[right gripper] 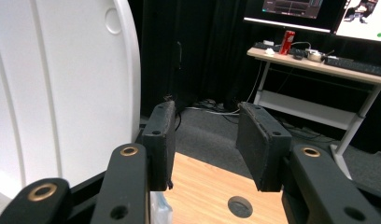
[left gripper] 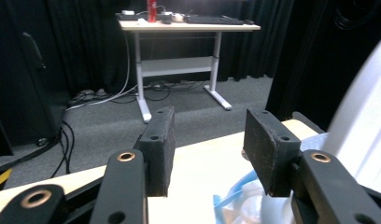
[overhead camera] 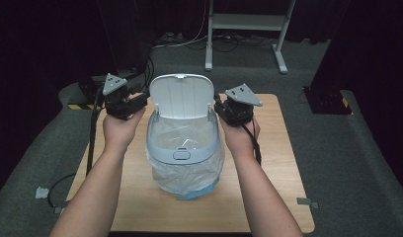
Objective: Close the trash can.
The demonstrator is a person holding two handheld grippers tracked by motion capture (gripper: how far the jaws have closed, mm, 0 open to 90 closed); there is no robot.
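While both grippers hang beside the bin w/ nothing between their jaws, the main risk is the thin clear plastic bag liner [overhead camera: 187, 170]: it's draped loosely over the rim and down the outside of the pale blue-grey plastic waste bin [overhead camera: 182, 154], so a pinch that catches too little film could slip off or tear it, and an uneven pull from one side could drag it off the rim or tip the light bin on the wooden table [overhead camera: 278, 163]. The upright white hinged lid [overhead camera: 182, 95] stands btw the two hands; a knock from either could probably swing it shut, though the hinge isn't clear from the high view. The left gripper [overhead camera: 124, 103] sits just left of the lid, jaws partly open and empty; in the left gripper view [left gripper: 209, 154] the liner's crumpled edge w/ a blue band lies low and to the right of the jaws, not between them. The right gripper [overhead camera: 235, 109] is just right of the lid, jaws likewise apart on nothing; in the right gripper view [right gripper: 205, 144] the lid's white face is close beside the left jaw, apparently not touching.
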